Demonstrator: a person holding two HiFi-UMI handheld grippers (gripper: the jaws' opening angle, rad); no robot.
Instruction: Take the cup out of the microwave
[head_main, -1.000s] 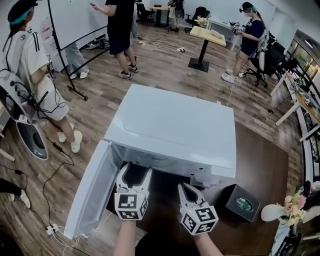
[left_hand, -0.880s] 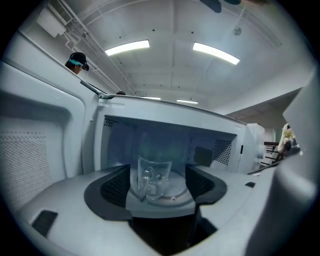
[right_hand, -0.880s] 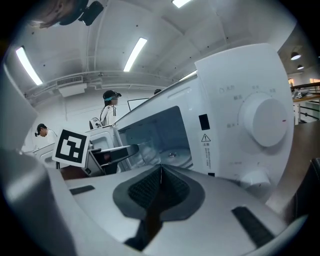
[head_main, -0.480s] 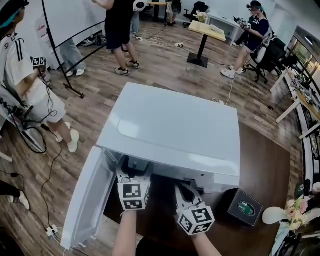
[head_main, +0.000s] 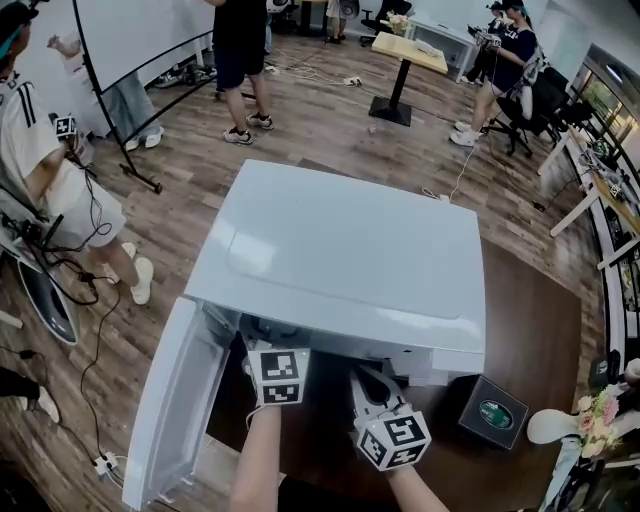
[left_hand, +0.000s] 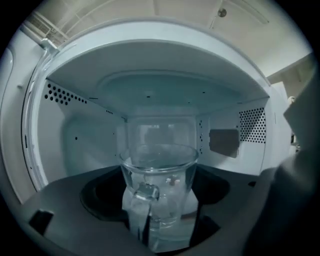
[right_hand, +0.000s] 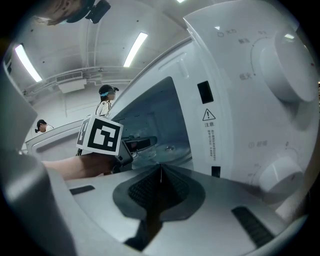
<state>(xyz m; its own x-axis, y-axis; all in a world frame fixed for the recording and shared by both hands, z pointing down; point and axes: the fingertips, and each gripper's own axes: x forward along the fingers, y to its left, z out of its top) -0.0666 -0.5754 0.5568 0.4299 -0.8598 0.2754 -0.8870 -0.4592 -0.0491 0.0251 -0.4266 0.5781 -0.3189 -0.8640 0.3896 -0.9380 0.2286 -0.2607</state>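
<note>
Door (head_main: 175, 400) open, the left gripper (head_main: 270, 352) is inside the microwave (head_main: 340, 260), jaws opening either side of the cup (left_hand: 159, 190), nothing gripped yet; the right gripper (head_main: 368, 380) waits outside, closed and empty.

- Your cup (left_hand: 159, 185) stands inside the microwave (head_main: 340, 260).
- Its door (head_main: 175, 400) hangs open on your left.
- A box (head_main: 493, 412) sits on the table (head_main: 530, 320), right of it.

Head view looks steeply down on the microwave (head_main: 340, 260) from the near side. Both gripper views face its open front closely — left into the cavity, right from just outside
</note>
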